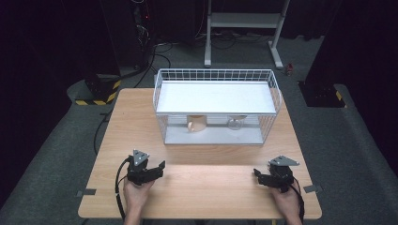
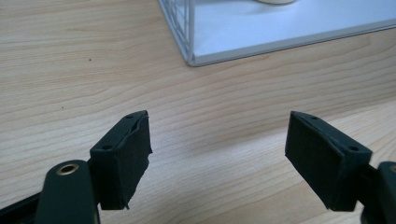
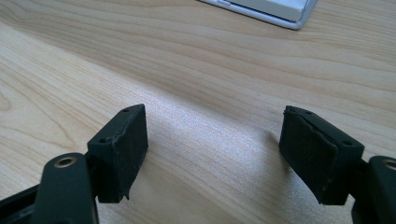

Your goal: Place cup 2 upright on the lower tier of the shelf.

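At the near edge of the wooden table (image 1: 141, 117), both grippers are just parked. Left gripper (image 1: 159, 167) sits around 7 o'clock from the table's middle, right gripper (image 1: 257, 174) around 5 o'clock, each in a hand resting on the wood. In both gripper views the black jaws stand well apart with only bare tabletop between the pads, so neither has hold of anything.

The stuff they'd be going for is at 12 o'clock: a white wire rack (image 1: 216, 75) with a solid white shelf on top and a lower tray. Tucked under that shelf are two small things, a tan cup (image 1: 196, 124) on the left and a clear glass (image 1: 234, 123) on the right, standing apart from each other. Can't make out much more, they're small and half shaded.

My guess is that this is the reach-in stage. If I were doing it, I'd keep the gripper low and level and go through the open front of the rack, since the shelf blocks any approach from above. Left gripper lines up with the cup, right with the glass. Straddle the thing's body with the jaws, and close gently, because that glass looks slippery and easy to tip against the wires.
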A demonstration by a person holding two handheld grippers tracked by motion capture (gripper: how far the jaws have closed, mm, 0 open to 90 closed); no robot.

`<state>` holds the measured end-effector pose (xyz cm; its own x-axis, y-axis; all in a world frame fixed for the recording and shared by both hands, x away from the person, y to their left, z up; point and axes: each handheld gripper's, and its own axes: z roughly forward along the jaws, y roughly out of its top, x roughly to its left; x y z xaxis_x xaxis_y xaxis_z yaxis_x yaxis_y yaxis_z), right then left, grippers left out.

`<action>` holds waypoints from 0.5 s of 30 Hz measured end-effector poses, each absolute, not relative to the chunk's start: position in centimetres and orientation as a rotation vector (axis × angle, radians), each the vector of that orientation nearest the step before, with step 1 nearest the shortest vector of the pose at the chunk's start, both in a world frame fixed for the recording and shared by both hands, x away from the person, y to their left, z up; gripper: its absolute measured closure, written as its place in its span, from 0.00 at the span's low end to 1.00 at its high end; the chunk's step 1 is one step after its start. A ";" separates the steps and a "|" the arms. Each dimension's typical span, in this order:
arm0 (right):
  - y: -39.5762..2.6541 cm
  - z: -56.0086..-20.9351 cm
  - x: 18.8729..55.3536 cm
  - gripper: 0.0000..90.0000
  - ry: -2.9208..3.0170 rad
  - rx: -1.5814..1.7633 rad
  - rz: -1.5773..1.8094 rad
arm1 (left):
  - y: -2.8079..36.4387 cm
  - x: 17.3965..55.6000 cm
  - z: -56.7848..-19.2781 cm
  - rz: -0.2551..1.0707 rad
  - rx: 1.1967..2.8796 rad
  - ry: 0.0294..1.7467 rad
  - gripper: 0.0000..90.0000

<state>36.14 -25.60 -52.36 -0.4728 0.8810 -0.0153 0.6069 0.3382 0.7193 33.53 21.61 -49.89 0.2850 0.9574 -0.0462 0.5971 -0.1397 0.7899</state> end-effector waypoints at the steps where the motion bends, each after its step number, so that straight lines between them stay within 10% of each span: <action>1: -25.6 -52.4 36.1 0.26 2.205 1.310 0.924 | 21.6 33.5 -50.0 0.632 1.837 1.405 0.25; 15: -25.6 -52.4 36.1 0.26 2.205 1.309 0.924 | 21.7 34.2 -51.3 0.668 1.873 1.446 0.26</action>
